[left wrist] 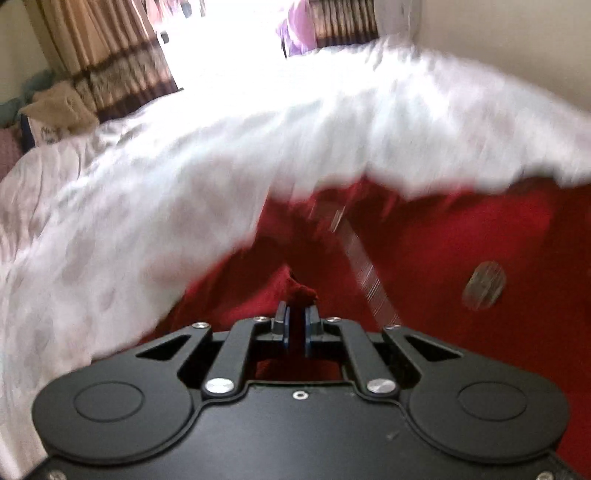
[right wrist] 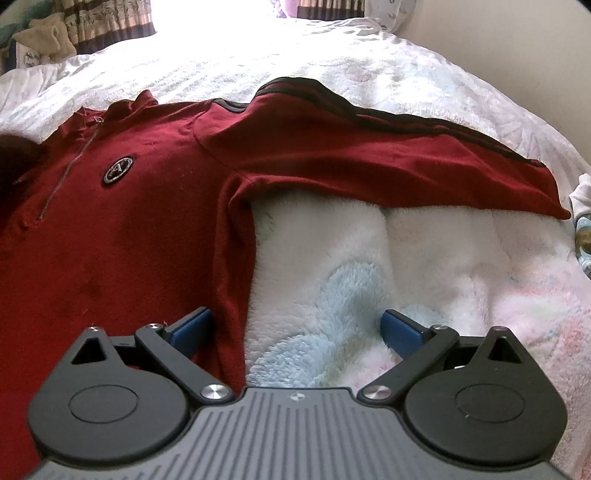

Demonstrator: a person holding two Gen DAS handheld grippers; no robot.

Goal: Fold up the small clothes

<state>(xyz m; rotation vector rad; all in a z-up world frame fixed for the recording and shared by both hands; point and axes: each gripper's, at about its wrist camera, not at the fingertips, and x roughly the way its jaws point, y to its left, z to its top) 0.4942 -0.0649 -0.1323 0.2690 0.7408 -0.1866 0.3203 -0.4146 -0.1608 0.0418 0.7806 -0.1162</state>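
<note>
While the left gripper [left wrist: 296, 325] pinches red sweater [right wrist: 129, 221] cloth for folding, the right gripper [right wrist: 295, 332] gapes, empty, over the bed's [right wrist: 369, 55] near edge.

Red garments: one, a zip-neck top [right wrist: 140, 206] spread across the left and middle of the right wrist view
Sleeves seen on it: one [right wrist: 369, 155], reaching to the right edge of that view
Round badges: one [right wrist: 118, 170], on the chest, left of centre
Zippers: one [right wrist: 70, 166], far left
Fleecy blankets: one [right wrist: 332, 266], white with pale blue patches, filling the lower right
Curtains: two, one [left wrist: 110, 62] at upper left and one [left wrist: 347, 22] at top right of the left wrist view
Grippers: two, a left gripper [left wrist: 296, 325] pinched on red cloth and a right gripper [right wrist: 295, 328] spread wide
</note>
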